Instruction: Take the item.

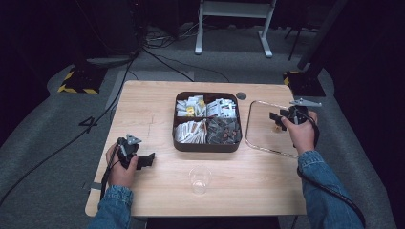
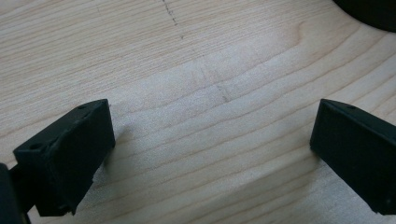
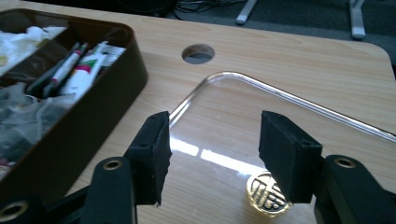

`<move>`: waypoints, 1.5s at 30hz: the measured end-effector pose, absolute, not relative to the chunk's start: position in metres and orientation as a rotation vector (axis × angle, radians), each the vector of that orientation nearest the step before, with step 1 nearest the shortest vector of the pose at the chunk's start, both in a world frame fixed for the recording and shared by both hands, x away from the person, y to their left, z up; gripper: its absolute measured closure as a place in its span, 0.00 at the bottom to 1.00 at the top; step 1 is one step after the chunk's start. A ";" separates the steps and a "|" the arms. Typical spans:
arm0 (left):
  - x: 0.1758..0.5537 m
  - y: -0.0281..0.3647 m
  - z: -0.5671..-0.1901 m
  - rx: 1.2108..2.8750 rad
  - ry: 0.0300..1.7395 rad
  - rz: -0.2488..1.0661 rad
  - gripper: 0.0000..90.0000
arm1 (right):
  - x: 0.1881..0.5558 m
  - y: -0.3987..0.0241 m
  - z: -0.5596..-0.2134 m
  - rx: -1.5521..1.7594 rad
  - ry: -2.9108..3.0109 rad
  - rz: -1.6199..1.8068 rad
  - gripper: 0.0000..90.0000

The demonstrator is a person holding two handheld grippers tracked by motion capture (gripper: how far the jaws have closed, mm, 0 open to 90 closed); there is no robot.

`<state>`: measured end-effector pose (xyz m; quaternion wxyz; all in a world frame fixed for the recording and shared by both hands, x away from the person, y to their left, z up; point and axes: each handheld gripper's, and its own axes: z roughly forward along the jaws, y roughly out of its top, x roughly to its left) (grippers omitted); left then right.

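- The wooden surface (image 1: 157,109) takes up the middle of the high view, its long axis running left to right across the frame.
- A dark compartment box (image 1: 207,145) sits at the centre of the high view, packed with sachets in four sections; in the right gripper view its wall runs down the left side of the frame (image 3: 88,116).
- A clear tray (image 1: 260,143) with rounded corners lies flat just right of the box in the high view; its rim curves from the centre to the right edge of the right gripper view (image 3: 289,95).
- A clear plastic cup (image 1: 199,179) stands upright at lower centre of the high view, well apart from both tools.
- The left tool (image 1: 149,160) rests at lower left of the high view and points right, toward the frame's centre; in the left gripper view its jaws stand wide apart, with bare wood between them.
- The right tool (image 1: 273,118) hangs over the tray at the right of the high view and points left; its jaws are apart and grip nothing.
- A small round gold coin-like piece (image 3: 267,194) lies flat on the tray, at lower right of the right gripper view, partly behind the right-hand jaw; being round, it has no long axis and points no way. In the high view it is the small gold spot (image 1: 276,128) just below the tool's jaws.
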<state>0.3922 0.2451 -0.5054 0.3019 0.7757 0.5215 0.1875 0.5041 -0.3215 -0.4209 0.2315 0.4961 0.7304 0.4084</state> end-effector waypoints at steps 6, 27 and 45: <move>0.392 0.245 -0.505 2.059 1.381 0.497 0.00 | 0.494 -0.306 -0.408 1.339 2.034 1.162 0.49; 0.392 0.245 -0.505 2.057 1.383 0.497 0.00 | 0.460 -0.237 -0.397 1.220 2.214 1.232 0.53; 0.392 0.245 -0.505 2.058 1.382 0.498 0.00 | 0.460 -0.172 -0.426 1.105 2.401 1.200 0.52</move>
